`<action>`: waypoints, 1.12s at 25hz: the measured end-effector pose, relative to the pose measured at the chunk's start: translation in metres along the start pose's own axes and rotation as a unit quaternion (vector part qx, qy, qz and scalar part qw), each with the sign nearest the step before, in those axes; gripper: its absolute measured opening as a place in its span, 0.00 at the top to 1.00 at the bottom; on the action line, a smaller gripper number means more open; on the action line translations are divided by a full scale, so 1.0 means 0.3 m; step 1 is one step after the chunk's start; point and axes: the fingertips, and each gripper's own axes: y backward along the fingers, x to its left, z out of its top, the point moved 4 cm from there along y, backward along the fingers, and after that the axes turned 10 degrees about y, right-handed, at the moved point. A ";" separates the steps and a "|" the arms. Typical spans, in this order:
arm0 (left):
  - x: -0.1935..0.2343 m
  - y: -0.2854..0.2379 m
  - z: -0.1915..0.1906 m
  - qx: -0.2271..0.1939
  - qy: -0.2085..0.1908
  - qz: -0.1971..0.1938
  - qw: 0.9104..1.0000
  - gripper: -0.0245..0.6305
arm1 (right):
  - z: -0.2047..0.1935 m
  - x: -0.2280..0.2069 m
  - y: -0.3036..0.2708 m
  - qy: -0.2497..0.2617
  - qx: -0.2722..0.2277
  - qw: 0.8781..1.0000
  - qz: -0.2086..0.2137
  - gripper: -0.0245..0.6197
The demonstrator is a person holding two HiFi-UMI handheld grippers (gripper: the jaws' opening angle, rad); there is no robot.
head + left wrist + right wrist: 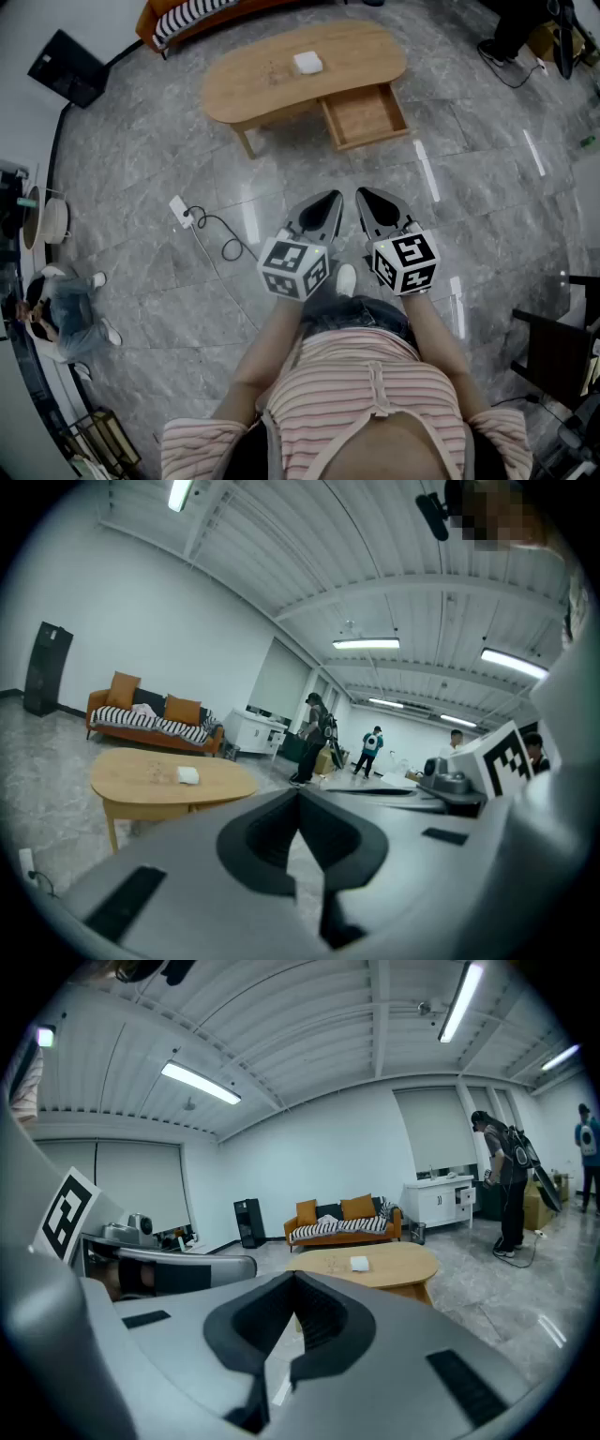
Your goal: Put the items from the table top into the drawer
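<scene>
Matt wood table (253, 84), glossy stone floor (141, 187)

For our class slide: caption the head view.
Both shut, the left hand-held gripper and right hand-held gripper face the table: drawer open, white item on top.

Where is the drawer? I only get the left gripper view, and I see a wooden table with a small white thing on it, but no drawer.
Observer: The head view shows it. The drawer stands open on the side of the table nearest the person, and it looks empty.
Operator: Is that white thing the only item on top?
Observer: From above, the white item is the only thing I can clearly make out, lying toward the far edge.
Operator: Is the other gripper carrying anything?
Observer: No. The right gripper view shows the right gripper with its jaws together and nothing between them.
</scene>
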 end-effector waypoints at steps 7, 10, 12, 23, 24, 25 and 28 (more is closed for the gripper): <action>0.037 0.035 -0.010 0.003 0.006 0.024 1.000 0.94 | -0.013 0.027 0.003 -0.011 -0.002 1.000 0.003 0.95; 0.044 0.031 -0.016 0.003 0.018 0.024 1.000 0.94 | -0.015 0.014 0.002 -0.011 0.000 1.000 0.005 0.95; 0.049 0.031 -0.021 0.002 0.028 0.027 0.999 0.94 | -0.020 0.008 0.002 -0.011 0.002 1.000 0.005 0.95; 0.117 0.013 -0.006 0.008 0.015 0.081 0.997 0.94 | -0.030 -0.068 -0.008 -0.025 -0.007 1.000 0.002 0.95; 0.126 0.010 -0.004 0.008 0.015 0.085 0.996 0.94 | -0.030 -0.082 -0.014 -0.027 -0.006 1.000 -0.002 0.95; 0.133 0.006 0.000 0.007 0.016 0.089 0.996 0.94 | -0.030 -0.097 -0.018 -0.030 -0.005 1.000 -0.007 0.95; 0.143 -0.009 0.009 0.006 0.019 0.101 0.995 0.94 | -0.029 -0.144 -0.022 -0.033 -0.006 0.999 -0.023 0.95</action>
